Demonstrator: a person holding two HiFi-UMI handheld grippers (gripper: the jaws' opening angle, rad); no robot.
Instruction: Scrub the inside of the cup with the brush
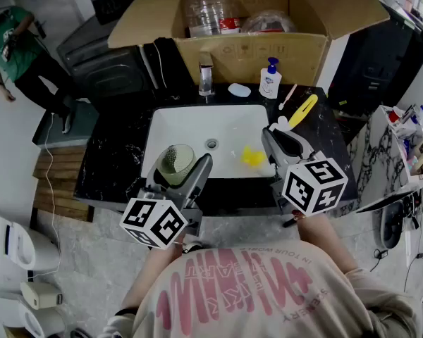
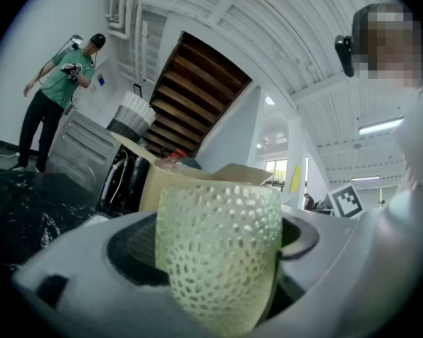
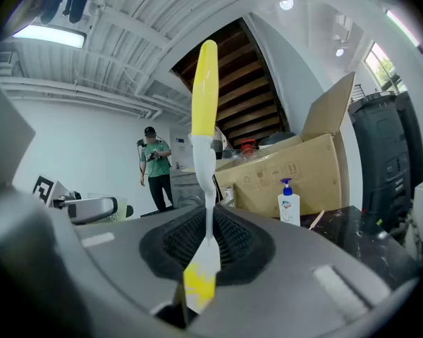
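Note:
A pale green cup with a dimpled wall [image 1: 175, 161] [image 2: 218, 252] is upright over the left part of the white sink [image 1: 197, 122]. My left gripper [image 1: 181, 172] [image 2: 218, 273] is shut on it. My right gripper [image 1: 277, 136] [image 3: 201, 259] is shut on the white neck of the brush [image 3: 204, 153], held crosswise. The brush's yellow handle [image 1: 304, 110] sticks out toward the back right. Its yellow head [image 1: 252, 157] hangs over the sink's right side. Brush and cup are apart, about a hand's width.
A faucet [image 1: 206, 77], a white soap dish [image 1: 239, 89], a soap pump bottle [image 1: 270, 79] and a thin stick [image 1: 287, 96] line the black counter behind the sink. An open cardboard box [image 1: 254, 44] stands behind. A person in green [image 1: 14, 44] stands far left.

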